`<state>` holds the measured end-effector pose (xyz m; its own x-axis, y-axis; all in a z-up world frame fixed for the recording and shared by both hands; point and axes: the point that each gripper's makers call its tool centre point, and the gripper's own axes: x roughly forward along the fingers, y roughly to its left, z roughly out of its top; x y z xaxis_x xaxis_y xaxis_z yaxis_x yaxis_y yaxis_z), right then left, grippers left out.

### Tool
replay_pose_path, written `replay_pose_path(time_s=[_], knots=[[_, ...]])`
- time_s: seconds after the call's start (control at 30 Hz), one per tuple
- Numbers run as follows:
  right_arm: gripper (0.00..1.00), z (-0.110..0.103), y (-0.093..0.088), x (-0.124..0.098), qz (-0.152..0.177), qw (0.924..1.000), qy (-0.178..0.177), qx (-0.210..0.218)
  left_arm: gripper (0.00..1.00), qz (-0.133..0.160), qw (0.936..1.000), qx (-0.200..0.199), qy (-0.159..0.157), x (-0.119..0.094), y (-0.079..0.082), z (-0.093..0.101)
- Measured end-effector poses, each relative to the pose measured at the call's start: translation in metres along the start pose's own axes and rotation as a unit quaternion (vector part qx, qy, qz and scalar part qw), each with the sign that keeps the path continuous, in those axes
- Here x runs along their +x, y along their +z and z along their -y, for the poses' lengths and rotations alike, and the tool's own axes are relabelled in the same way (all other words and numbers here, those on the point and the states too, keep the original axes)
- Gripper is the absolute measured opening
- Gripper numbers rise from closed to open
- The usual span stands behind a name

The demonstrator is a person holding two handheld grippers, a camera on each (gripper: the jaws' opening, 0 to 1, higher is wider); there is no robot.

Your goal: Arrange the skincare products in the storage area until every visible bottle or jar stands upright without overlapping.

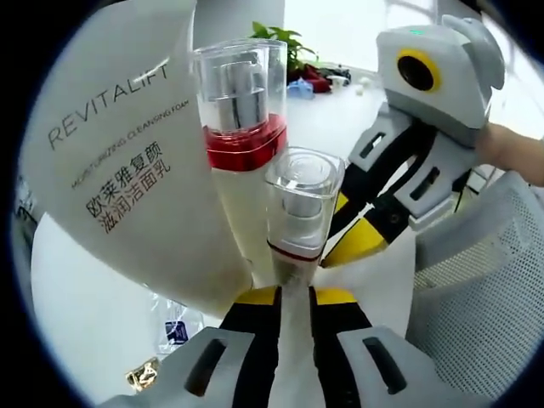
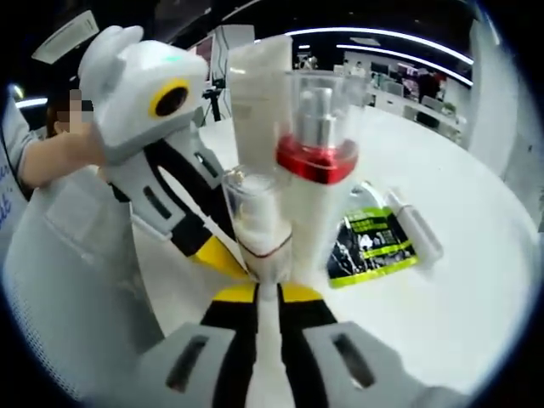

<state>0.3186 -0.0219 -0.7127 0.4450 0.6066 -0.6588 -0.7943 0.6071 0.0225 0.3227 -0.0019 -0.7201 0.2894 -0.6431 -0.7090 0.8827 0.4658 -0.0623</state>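
Observation:
A small pump bottle (image 1: pixel 302 212) with a clear cap and a thin red ring stands upright between my left gripper's (image 1: pixel 295 297) jaws, which are shut on its white lower body. My right gripper (image 2: pixel 265 293) is shut on the same small bottle (image 2: pixel 257 225) from the opposite side. Just behind it stands a taller clear-capped bottle (image 1: pixel 242 110) with a red band (image 2: pixel 319 161). A big white Revitalift tube (image 1: pixel 119 161) leans at its side (image 2: pixel 255 81). The right gripper's body (image 1: pixel 416 153) enters the left gripper view, the left gripper's body (image 2: pixel 144 127) the right gripper view.
A green sachet (image 2: pixel 370 242) and a small white tube (image 2: pixel 416 225) lie on the white table (image 2: pixel 442 323). A small sachet (image 1: pixel 174 327) and a gold item (image 1: pixel 140 374) lie near my left jaws. Grey mesh (image 1: pixel 476 280) borders one side. A hand (image 1: pixel 514 153) holds the right gripper.

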Motion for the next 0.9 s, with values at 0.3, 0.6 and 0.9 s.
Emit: replay_pose_path(time_s=[0.3,0.6,0.9], knots=[[0.09,0.002,0.001,-0.003,0.002,1.0000,-0.005,0.000,0.11,0.001,1.0000,0.002,0.002,-0.005,0.000,-0.001],[0.09,0.000,0.005,-0.009,0.008,0.9999,-0.008,-0.002,0.12,0.004,1.0000,0.006,0.004,-0.013,0.000,0.001],[0.13,-0.003,0.010,-0.019,0.012,0.9998,-0.011,-0.008,0.14,0.013,0.9998,0.009,0.013,-0.031,0.002,0.000]])
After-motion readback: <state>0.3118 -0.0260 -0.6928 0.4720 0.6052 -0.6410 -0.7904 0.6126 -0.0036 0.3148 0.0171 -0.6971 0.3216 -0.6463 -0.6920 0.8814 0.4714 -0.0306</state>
